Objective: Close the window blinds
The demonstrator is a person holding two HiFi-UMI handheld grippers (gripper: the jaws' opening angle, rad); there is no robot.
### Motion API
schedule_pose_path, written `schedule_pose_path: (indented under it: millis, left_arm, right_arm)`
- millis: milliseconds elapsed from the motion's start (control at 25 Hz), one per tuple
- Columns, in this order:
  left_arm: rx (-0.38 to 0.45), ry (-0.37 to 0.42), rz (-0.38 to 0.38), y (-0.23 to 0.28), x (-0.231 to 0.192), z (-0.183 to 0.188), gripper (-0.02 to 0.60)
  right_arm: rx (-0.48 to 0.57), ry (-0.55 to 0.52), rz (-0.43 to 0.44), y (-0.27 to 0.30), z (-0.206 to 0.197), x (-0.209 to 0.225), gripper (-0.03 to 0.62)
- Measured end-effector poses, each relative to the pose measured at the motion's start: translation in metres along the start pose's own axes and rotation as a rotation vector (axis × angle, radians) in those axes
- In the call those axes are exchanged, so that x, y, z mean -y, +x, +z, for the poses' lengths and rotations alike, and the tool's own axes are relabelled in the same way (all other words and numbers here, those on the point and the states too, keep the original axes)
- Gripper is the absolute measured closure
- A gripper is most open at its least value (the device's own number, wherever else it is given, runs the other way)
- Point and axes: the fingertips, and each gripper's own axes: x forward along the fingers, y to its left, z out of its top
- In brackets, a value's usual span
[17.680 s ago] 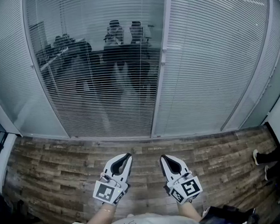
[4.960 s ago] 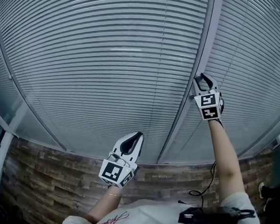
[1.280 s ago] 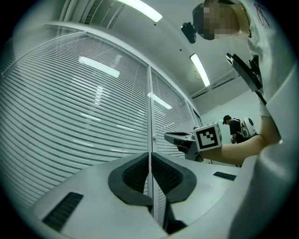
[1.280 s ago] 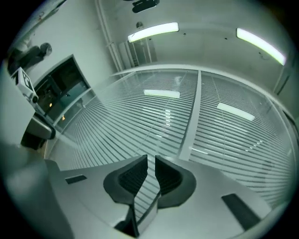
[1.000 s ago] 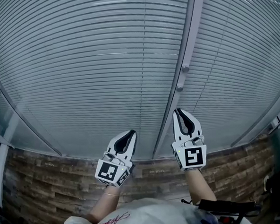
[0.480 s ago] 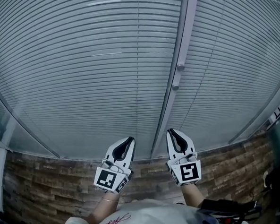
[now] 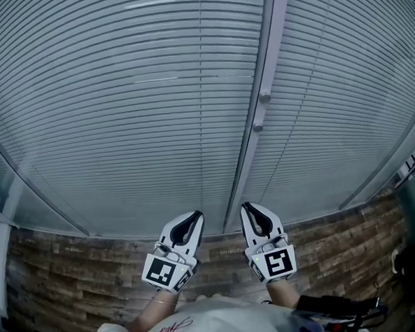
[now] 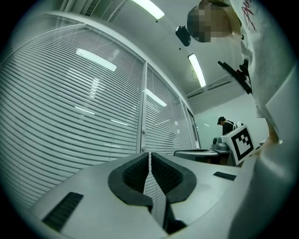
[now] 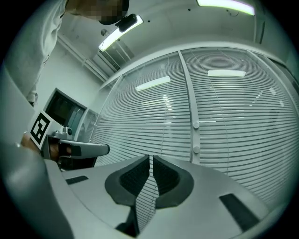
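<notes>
Straight ahead, the blinds [image 7: 134, 117] are tilted fully flat, blocking any view through; left tongs [image 7: 195, 215] and right tongs [image 7: 246, 206] sit narrowed together, gripping nothing.

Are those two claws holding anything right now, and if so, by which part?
Nothing is held. The left gripper and the right gripper both have their jaws together and empty, clear of the blinds.

Your left hand-held gripper [image 7: 196, 216] sits just beside your right hand-held gripper [image 7: 246, 206], over the floor [image 7: 73, 265]. The blinds [image 7: 134, 117] stand at twelve o'clock, with the post [image 7: 265, 134] between their panels.
</notes>
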Motion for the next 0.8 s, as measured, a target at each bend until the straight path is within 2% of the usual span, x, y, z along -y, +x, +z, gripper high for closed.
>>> schedule_pose_path:
  millis: [800]
  left_arm:
    - [-0.014, -0.007, -0.025, 0.003, 0.011, -0.008, 0.554]
  right_arm:
    - [-0.03, -0.027, 0.031, -0.003, -0.006, -0.01, 0.565]
